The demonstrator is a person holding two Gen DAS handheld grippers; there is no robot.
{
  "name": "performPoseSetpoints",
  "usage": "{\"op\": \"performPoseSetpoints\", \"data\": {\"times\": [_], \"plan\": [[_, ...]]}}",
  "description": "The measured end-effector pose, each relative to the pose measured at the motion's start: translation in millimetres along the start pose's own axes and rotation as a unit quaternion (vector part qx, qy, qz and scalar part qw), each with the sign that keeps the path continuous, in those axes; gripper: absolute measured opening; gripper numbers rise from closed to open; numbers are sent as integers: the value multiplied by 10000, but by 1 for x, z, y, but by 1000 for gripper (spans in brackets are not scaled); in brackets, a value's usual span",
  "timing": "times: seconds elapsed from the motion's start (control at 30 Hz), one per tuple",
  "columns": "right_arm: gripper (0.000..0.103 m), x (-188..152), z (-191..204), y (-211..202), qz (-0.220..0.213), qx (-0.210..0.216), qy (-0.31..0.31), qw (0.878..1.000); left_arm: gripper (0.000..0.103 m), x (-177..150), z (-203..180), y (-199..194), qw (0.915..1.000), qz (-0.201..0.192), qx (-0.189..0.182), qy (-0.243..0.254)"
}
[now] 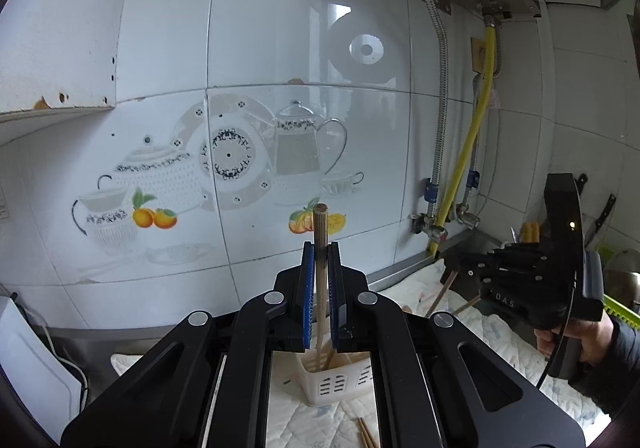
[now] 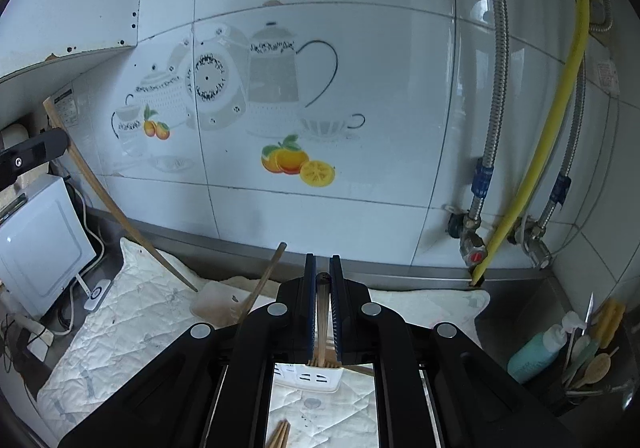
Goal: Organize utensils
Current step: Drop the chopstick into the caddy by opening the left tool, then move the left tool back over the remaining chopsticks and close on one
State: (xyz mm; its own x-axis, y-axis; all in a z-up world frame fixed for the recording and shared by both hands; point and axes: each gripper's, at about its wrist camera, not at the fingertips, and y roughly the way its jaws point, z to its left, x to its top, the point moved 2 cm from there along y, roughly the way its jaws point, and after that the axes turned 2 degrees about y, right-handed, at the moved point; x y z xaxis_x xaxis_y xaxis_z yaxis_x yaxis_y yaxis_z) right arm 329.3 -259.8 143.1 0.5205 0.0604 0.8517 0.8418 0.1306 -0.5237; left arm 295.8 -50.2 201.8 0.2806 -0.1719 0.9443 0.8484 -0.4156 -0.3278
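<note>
Left wrist – left gripper [image 1: 321,248] clamps pale round chopstick [image 1: 320,224], upright; right gripper [image 2: 322,262] grips another chopstick [image 2: 322,302].

Utensil holder [image 1: 334,378] stands on the quilted cloth [image 1: 496,332] before the tiled wall [image 1: 260,28]; loose chopsticks [image 1: 366,434] apparently lie nearer

Your left gripper [image 1: 321,248] is clamped on a wooden chopstick [image 1: 320,232], upright. Below it stands a white holder [image 1: 334,384] on the quilted cloth [image 1: 496,332].
</note>
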Motion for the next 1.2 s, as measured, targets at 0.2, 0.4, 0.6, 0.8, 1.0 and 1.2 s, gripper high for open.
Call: {"op": "performPoseSetpoints", "data": {"times": [0.2,0.4,0.6,0.8,1.0,1.2], "plan": [[18,-10,-7,-5,-36,-36,10,10000,5,-20,4,40,9991,351,-62,-216],[32,-20,-9,-31,-148,-13,16,9999,6,-39,6,62,9971,639,-194,-362],[44,-37,1,-67,-280,127,-33,9995,16,-46,1,54,9968,695,-203,-352],[52,-63,14,-113,-429,321,-72,9985,49,-56,-9,15,9982,536,-150,-212],[57,-94,25,-154,-469,423,-201,9978,67,-84,-21,-27,9984,512,-206,-125],[61,-119,30,-184,-462,487,-270,9974,81,-126,-35,-57,9975,694,-149,-61]]}}
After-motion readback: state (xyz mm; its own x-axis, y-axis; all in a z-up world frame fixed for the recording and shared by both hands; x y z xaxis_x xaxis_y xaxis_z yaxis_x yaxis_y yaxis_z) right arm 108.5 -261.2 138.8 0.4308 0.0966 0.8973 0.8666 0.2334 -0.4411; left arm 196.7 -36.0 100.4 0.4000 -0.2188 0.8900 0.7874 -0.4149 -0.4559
